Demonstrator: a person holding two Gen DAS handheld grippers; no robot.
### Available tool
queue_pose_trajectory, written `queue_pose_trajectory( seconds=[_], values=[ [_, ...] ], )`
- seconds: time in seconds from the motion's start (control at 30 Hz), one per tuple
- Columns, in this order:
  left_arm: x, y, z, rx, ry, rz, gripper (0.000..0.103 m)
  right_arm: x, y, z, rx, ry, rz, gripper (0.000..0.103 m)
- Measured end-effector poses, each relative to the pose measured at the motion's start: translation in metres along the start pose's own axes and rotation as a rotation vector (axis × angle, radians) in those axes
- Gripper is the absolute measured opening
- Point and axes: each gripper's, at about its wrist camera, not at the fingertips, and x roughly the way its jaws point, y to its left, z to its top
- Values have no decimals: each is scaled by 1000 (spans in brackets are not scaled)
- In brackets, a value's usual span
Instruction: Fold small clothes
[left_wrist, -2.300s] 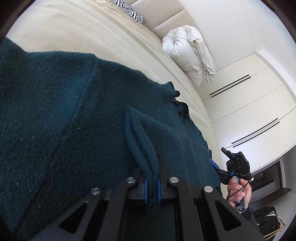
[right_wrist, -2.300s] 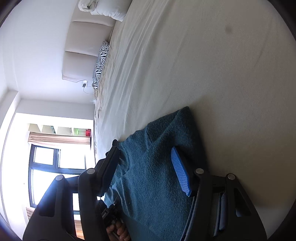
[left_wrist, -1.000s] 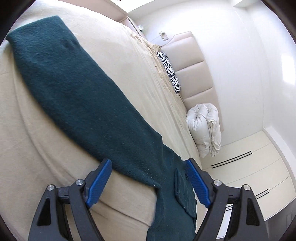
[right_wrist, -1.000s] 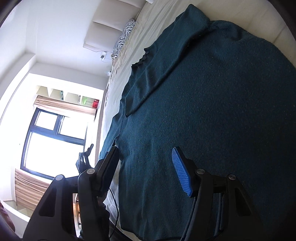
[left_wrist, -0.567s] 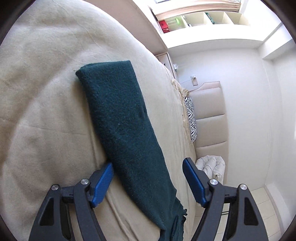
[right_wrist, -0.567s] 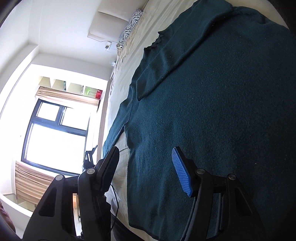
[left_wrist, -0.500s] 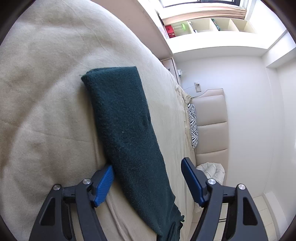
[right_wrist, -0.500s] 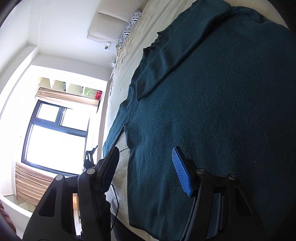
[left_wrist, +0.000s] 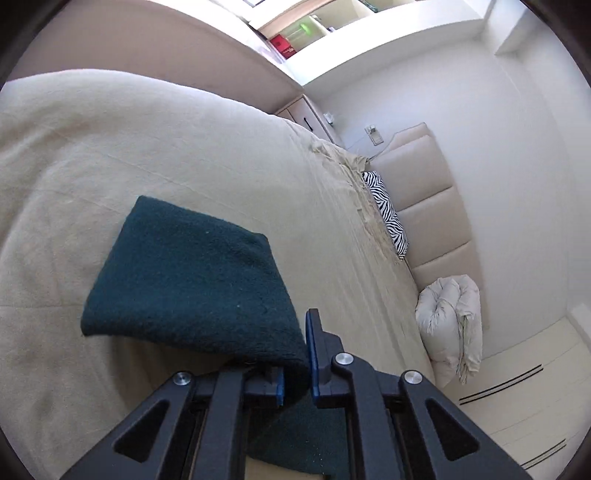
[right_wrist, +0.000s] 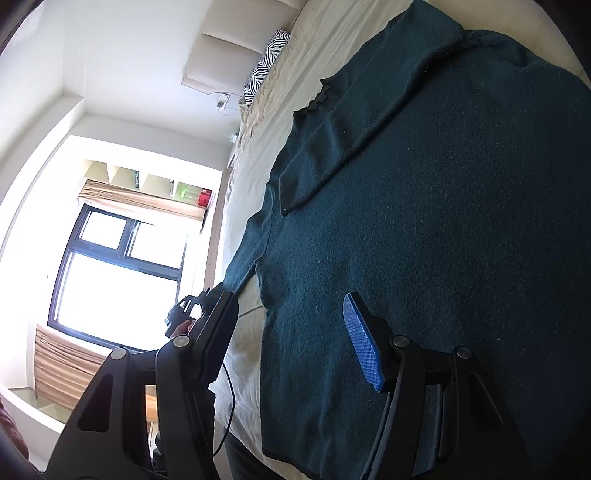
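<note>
A: Two views, and they split the dark green sweater (right_wrist: 424, 240) between them. The right wrist view has its whole body lying flat on the bed (right_wrist: 255, 122), one sleeve folded across the chest.

B: And the left wrist view?

A: Only the other sleeve (left_wrist: 188, 280). The left gripper (left_wrist: 295, 373) has clamped down on it, both blue pads pressed into the knit, and the cuff end hangs free above the bed (left_wrist: 147, 147).

B: The right gripper (right_wrist: 291, 332)?

A: About half spread over the sweater's hem side, nothing between its fingers.

B: What else lies around the sweater?

A: Past its collar, a zebra-print pillow (left_wrist: 388, 218) sits against the padded headboard (left_wrist: 432, 206). A rolled white duvet (left_wrist: 450, 321) lies farther along the headboard, seen only from the left. Only the right view shows the window (right_wrist: 118, 269) beyond the sleeve side, with the person's hand (right_wrist: 183, 326) in front of it, partly blocked by the right gripper's dark finger.
</note>
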Motion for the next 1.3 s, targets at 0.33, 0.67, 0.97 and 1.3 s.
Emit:
queue_pose_trajectory(
  seconds=[0.33,0.67,0.97,1.3],
  values=[
    [35,-157,-254,1349,67,226,10,36,8,55,-23,18,-21,59],
    [32,-119,-351,1912,-49,350,10,121,18,104,-5,139,-26,59],
    [39,-141,-222,1113,128,261,12,86,13,120,30,36,-2,59],
    [38,-186,-430,2115,-30,189,12,-25,-45,138,157,-192,34,59]
  ],
)
